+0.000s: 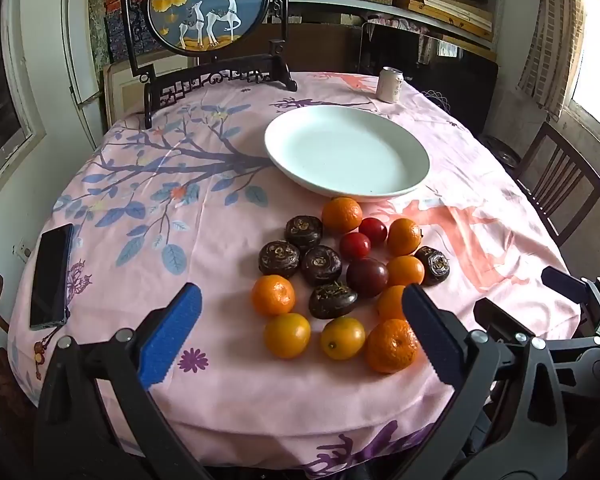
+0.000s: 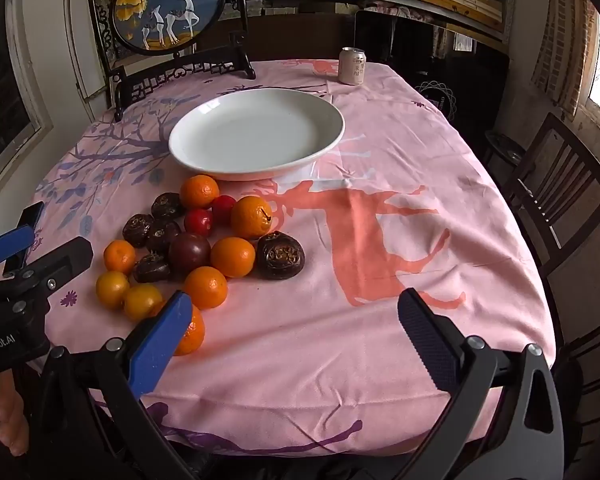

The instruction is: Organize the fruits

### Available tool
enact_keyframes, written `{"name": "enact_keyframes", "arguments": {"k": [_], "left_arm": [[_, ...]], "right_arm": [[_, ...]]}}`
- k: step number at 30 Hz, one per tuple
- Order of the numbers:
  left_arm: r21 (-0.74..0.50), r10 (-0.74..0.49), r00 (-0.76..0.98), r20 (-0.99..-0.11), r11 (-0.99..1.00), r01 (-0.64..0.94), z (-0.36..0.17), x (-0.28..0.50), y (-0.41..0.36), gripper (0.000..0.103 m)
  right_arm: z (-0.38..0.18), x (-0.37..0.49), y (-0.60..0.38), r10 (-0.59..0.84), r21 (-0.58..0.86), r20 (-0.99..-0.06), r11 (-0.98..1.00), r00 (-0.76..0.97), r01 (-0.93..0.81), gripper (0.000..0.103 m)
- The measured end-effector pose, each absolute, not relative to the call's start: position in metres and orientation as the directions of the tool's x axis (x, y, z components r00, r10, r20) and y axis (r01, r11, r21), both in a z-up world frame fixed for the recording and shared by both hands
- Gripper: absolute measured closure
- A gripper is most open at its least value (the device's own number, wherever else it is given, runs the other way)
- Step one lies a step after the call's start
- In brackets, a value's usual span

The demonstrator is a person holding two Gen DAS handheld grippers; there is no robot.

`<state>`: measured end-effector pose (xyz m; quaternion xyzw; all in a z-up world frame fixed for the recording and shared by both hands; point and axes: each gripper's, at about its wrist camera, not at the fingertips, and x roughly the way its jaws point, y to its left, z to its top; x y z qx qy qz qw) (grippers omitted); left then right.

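A pile of fruit lies on the pink tablecloth in front of an empty white plate (image 1: 346,152), also in the right wrist view (image 2: 256,134). It holds several oranges (image 1: 273,295) (image 2: 233,257), several dark brown water chestnuts (image 1: 321,265) (image 2: 281,255), two small red fruits (image 1: 355,245) (image 2: 198,222) and a dark purple plum (image 1: 367,277) (image 2: 189,253). My left gripper (image 1: 300,332) is open and empty, just short of the pile's near side. My right gripper (image 2: 296,332) is open and empty, to the right of the pile above bare cloth.
A black phone (image 1: 51,276) lies at the table's left edge. A drink can (image 1: 390,85) (image 2: 352,66) stands behind the plate. A framed deer screen on a dark stand (image 1: 208,4) is at the back left. A wooden chair (image 2: 556,196) stands to the right.
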<state>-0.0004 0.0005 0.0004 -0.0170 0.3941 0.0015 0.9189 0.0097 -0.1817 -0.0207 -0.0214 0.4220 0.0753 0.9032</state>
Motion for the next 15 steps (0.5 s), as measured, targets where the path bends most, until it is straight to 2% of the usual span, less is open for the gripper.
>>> {"name": "enact_keyframes", "arguments": {"k": [15], "left_arm": [[-0.02, -0.004, 0.68, -0.733, 1.0, -0.016, -0.0018, -0.0012, -0.0011, 0.002]], "right_arm": [[-0.0204, 0.0091, -0.1822, 0.119, 0.026, -0.766, 0.988, 0.631, -0.154, 0.001]]}}
